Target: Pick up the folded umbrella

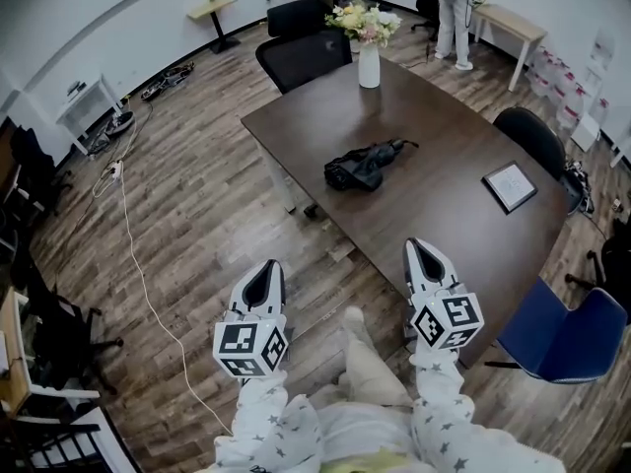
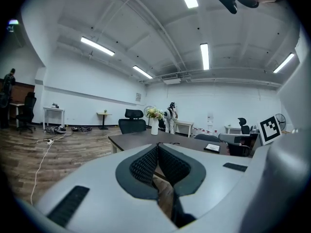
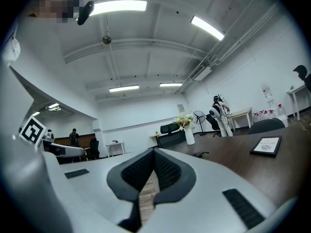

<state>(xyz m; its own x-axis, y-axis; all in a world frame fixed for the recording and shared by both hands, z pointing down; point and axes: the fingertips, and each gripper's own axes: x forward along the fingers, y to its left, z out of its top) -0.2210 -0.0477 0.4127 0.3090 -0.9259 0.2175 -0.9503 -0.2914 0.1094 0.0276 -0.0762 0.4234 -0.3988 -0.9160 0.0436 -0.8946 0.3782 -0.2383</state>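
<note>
The folded black umbrella (image 1: 363, 165) lies near the middle of the dark brown table (image 1: 454, 215), its handle pointing toward the far right. In the right gripper view only its handle (image 3: 199, 155) peeks over the table top. My left gripper (image 1: 266, 273) hovers over the wooden floor, short of the table, its jaws shut and empty. My right gripper (image 1: 422, 252) is at the table's near edge, jaws also shut with nothing between them. Both point toward the table, well short of the umbrella. The left gripper (image 2: 157, 147) and the right gripper (image 3: 153, 152) show their tips closed together.
A white vase of flowers (image 1: 369, 42) stands at the table's far end, a framed picture (image 1: 510, 186) at its right. Black chairs (image 1: 304, 59) and a blue chair (image 1: 567, 334) surround the table. A person (image 1: 453, 13) stands at the back. A white cable (image 1: 133, 254) runs across the floor.
</note>
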